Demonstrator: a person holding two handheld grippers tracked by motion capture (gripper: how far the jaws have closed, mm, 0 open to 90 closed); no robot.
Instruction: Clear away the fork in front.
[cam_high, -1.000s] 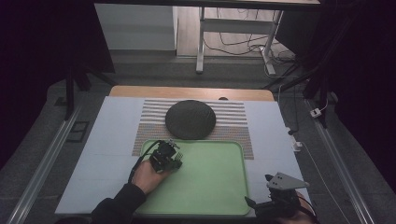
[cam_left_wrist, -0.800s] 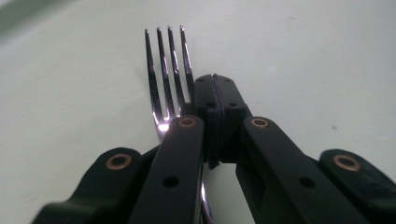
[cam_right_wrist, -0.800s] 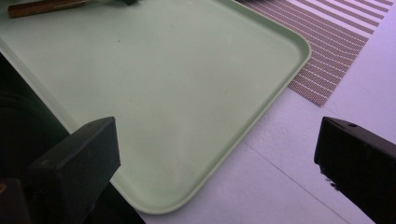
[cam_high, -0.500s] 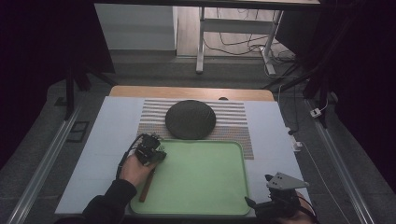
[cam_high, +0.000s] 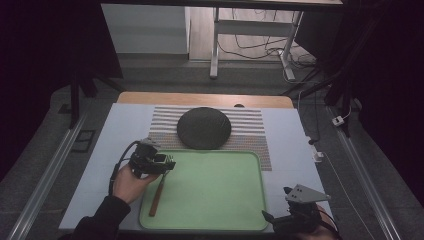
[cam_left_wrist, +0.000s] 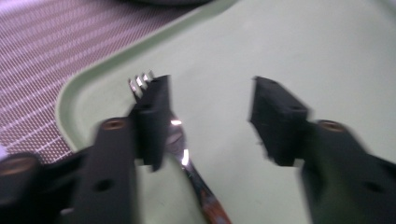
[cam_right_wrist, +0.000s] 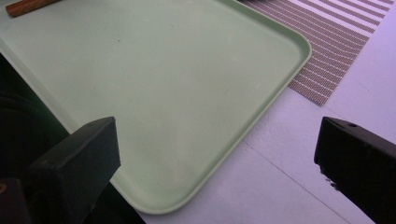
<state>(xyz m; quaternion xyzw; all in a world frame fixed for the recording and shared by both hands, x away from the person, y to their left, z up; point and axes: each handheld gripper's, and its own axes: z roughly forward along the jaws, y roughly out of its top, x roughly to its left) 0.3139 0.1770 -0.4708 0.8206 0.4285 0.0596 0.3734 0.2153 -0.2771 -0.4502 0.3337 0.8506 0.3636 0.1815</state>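
Observation:
A fork (cam_high: 158, 192) with a wooden handle lies on the green tray (cam_high: 215, 200) near its left rim, tines pointing away from me. My left gripper (cam_high: 170, 162) hovers open over the tines end; in the left gripper view the fork (cam_left_wrist: 187, 163) runs under its left jaw, tines poking out past it, with nothing between the jaws. My right gripper (cam_high: 274, 218) rests open at the tray's near right corner, and the right gripper view looks across the bare tray (cam_right_wrist: 154, 79) to the fork's handle tip (cam_right_wrist: 25, 5).
A dark round plate (cam_high: 204, 127) sits on a striped placemat (cam_high: 250, 132) behind the tray. The white table mat (cam_high: 295, 150) extends to the right, with a small connector (cam_high: 316, 155) at its edge.
My left gripper has shifted left from the tray's upper left interior to the rim. The fork now lies on the tray, out of the jaws. The right gripper has stayed put.

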